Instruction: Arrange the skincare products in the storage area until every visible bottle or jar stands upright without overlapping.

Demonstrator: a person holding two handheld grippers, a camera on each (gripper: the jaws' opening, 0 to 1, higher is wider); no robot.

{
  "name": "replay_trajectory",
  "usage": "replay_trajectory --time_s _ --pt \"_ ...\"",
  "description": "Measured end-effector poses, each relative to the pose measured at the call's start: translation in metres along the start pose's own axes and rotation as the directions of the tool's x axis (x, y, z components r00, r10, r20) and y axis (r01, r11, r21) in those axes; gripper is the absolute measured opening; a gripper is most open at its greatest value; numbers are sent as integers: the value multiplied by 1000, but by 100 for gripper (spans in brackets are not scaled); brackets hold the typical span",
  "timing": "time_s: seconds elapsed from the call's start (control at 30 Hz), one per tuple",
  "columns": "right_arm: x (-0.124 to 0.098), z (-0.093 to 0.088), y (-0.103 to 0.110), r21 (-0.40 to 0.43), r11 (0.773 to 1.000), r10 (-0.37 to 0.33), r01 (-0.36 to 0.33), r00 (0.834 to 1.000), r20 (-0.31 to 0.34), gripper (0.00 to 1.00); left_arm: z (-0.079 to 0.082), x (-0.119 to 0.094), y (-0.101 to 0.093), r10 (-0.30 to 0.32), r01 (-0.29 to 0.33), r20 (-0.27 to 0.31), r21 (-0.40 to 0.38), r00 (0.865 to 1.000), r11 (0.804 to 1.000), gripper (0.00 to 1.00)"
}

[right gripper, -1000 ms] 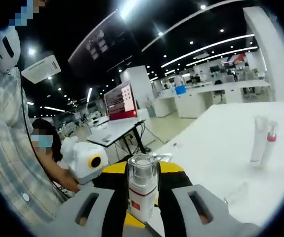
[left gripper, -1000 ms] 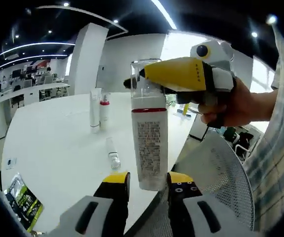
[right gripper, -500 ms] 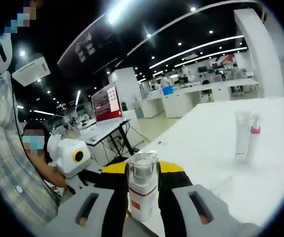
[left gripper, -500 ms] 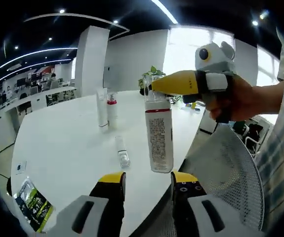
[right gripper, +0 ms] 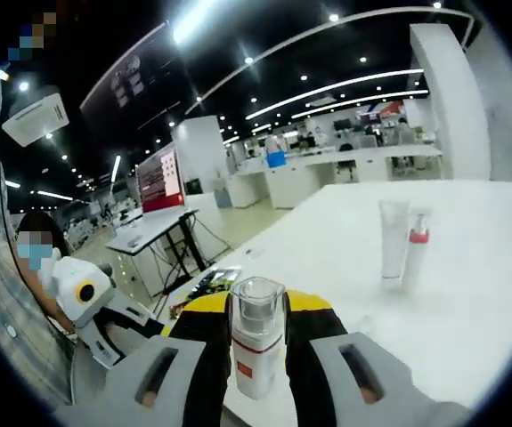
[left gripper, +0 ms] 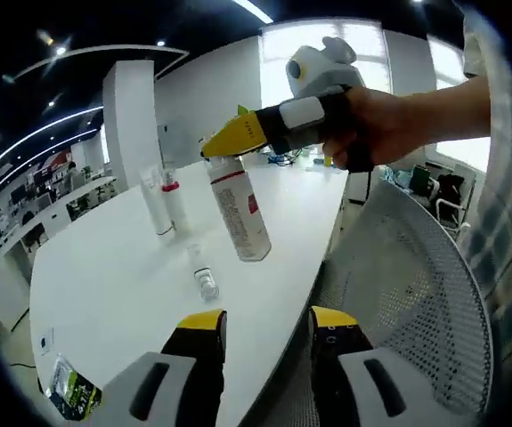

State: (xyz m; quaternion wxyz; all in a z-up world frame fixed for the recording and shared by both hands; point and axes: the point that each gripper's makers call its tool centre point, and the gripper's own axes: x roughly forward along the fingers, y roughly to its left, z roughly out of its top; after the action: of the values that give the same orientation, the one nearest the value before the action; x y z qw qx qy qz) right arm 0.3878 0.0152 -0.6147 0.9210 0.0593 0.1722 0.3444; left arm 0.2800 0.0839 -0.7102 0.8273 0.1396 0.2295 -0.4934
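My right gripper (right gripper: 256, 313) is shut on the clear cap of a white bottle with a red band (right gripper: 256, 356). In the left gripper view that bottle (left gripper: 242, 218) hangs tilted over the white table (left gripper: 104, 285), held at its top by the right gripper (left gripper: 229, 147) coming in from the right. My left gripper (left gripper: 269, 331) stands open below it with nothing between its jaws. A white tube (left gripper: 156, 205) and a red-collared pump bottle (left gripper: 176, 203) stand upright together further back. A small clear bottle (left gripper: 204, 280) lies on its side in front of them.
A grey mesh chair (left gripper: 416, 294) stands right of the table edge. A green packet (left gripper: 69, 387) lies at the table's near left. The right gripper view shows the tube (right gripper: 392, 242), pump bottle (right gripper: 417, 251), left gripper (right gripper: 86, 298) and a seated person.
The bottle has left the gap between my left jaws, which have spread a little. My right gripper has carried it up and out over the table, now tilted.
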Motion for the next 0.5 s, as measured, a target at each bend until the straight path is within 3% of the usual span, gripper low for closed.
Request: replay_trajectory --time_s 0.07,0.2,0.37,0.5 --pt "1 6 -14 -6 999 -39 39 999 17 20 1 2 -2 5 -5 1 4 1000 1000 37" --pt "10 22 -45 -31 996 -82 83 996 38 20 -3 4 4 66 -63 -22 106 998 992 35" --pt "29 30 -71 -97 990 -100 102 995 18 20 0 3 21 122 -122 -6 26 992 992 34" --pt "46 28 -88 -119 987 -107 105 994 -7 20 -2 0 34 179 -179 -12 20 984 984 34"
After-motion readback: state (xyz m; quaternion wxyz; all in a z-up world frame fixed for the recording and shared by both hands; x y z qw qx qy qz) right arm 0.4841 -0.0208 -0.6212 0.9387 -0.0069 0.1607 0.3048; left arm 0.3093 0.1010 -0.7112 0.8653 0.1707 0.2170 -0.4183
